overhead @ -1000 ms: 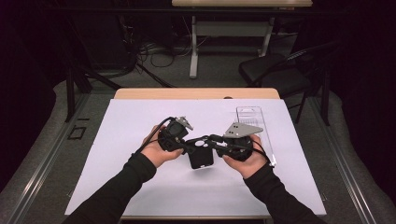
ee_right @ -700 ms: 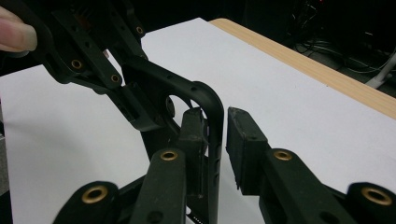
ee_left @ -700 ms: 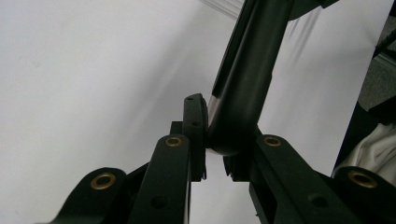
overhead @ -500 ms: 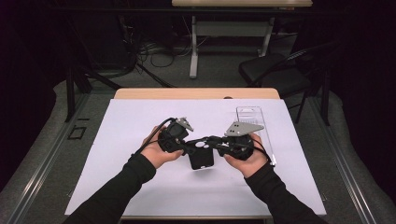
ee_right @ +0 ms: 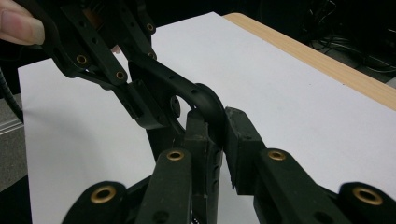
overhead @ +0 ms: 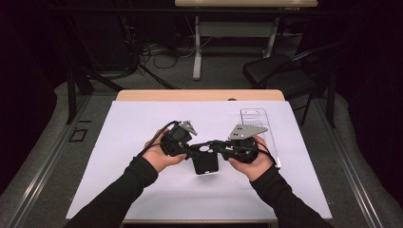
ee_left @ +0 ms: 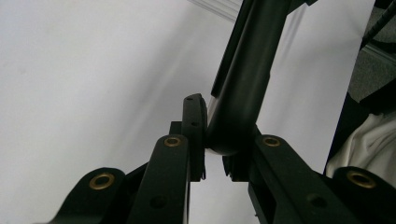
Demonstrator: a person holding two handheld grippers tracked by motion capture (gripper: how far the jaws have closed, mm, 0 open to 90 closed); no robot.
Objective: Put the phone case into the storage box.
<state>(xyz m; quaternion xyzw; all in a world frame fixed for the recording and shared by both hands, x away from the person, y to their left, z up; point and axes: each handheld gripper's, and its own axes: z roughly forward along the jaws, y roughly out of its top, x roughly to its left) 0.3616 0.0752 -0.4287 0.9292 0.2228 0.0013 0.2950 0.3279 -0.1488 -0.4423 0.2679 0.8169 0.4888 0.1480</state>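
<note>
A black flat plastic piece (overhead: 205, 165) with holes hangs just above the white sheet, held between both grippers. My left gripper (overhead: 197, 151) is shut on its left upper edge. In the left gripper view the piece (ee_left: 243, 70) runs up and away from that gripper's (ee_left: 212, 135) closed pads. My right gripper (overhead: 219, 148) has just been closing its jaws on the piece's right upper edge. In the right gripper view the curved black rim (ee_right: 205, 100) sits pinched between that gripper's (ee_right: 219, 130) pads, with the left gripper (ee_right: 140, 109) clamped farther along it.
A clear plastic tray (overhead: 259, 124) lies on the white sheet (overhead: 133, 123) just behind my right hand. The wooden table edge (overhead: 199, 95) runs along the far side. A dark chair (overhead: 280, 71) and desk legs stand beyond the table.
</note>
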